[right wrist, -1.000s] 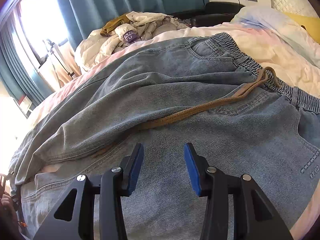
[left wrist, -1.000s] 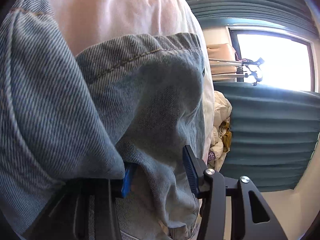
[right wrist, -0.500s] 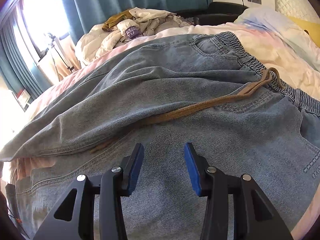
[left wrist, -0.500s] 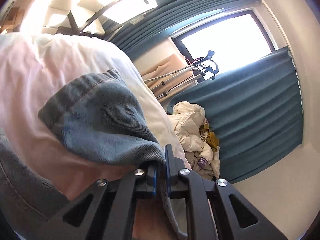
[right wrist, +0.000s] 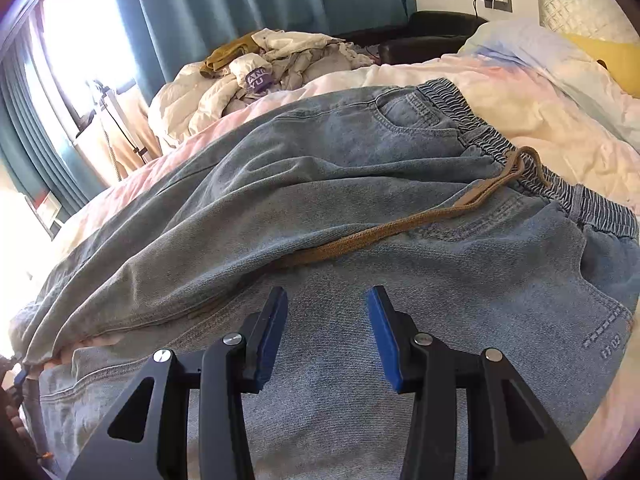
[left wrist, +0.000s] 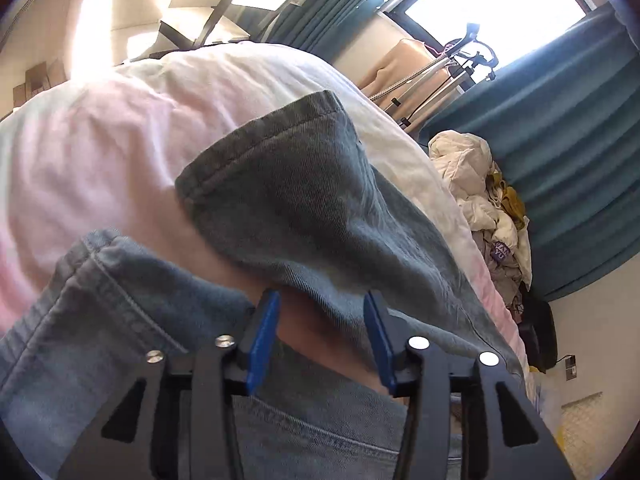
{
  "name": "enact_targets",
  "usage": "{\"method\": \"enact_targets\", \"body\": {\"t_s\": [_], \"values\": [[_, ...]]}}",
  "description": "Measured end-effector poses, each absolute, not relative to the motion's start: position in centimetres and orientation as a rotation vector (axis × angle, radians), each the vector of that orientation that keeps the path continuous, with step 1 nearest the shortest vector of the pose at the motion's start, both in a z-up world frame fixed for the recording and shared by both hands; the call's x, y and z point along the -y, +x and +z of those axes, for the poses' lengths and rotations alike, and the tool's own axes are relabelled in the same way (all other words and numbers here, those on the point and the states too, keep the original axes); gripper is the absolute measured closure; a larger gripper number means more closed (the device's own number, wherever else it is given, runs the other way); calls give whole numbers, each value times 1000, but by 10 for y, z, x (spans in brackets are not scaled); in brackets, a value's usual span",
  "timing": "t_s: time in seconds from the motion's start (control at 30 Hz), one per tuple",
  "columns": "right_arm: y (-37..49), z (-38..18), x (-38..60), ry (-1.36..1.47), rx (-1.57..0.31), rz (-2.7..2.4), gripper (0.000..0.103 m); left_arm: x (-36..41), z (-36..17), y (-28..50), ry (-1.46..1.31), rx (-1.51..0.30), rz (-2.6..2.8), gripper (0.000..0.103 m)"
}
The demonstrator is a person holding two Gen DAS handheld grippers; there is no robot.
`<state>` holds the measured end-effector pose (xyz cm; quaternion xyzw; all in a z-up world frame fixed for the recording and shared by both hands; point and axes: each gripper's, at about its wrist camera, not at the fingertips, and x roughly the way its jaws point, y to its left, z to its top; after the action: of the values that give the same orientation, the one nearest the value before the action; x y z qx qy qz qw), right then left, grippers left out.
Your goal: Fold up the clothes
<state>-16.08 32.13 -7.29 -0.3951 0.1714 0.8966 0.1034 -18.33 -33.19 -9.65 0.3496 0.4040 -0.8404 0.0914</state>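
Note:
Light blue jeans (right wrist: 360, 184) lie spread on the bed, elastic waistband at the right, with a brown drawstring (right wrist: 400, 228) trailing across them. My right gripper (right wrist: 327, 320) is open and empty, low over the near leg. In the left wrist view the two leg ends (left wrist: 304, 216) lie by the bed's edge, one cuff raised over the other. My left gripper (left wrist: 320, 320) is open, its blue pads (left wrist: 264, 332) on either side of the fabric under the raised cuff, not closed on it.
A pink and white duvet (right wrist: 520, 92) covers the bed. A heap of unfolded clothes (right wrist: 260, 68) lies at the far edge by teal curtains (right wrist: 240, 0). A yellow pillow (right wrist: 612, 56) is at the right. A stand (left wrist: 440, 72) is by the window.
My left gripper was open around the denim, then shut on the leg end, and is now open again with the cuff released. The right gripper stayed open and hardly moved.

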Motion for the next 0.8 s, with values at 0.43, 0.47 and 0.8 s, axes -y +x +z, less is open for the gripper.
{"method": "enact_targets", "body": {"t_s": [0.43, 0.47, 0.8], "values": [[-107, -35, -337, -1096, -601, 2685, 61, 344, -95, -51, 980, -1627, -2166, 47], [-102, -31, -338, -1088, -606, 2689, 61, 344, -97, -44, 970, -1664, -2139, 47], [-43, -16, -383, -1002, -881, 2629, 61, 349, -146, 8, 1057, -1927, -1811, 47]]}}
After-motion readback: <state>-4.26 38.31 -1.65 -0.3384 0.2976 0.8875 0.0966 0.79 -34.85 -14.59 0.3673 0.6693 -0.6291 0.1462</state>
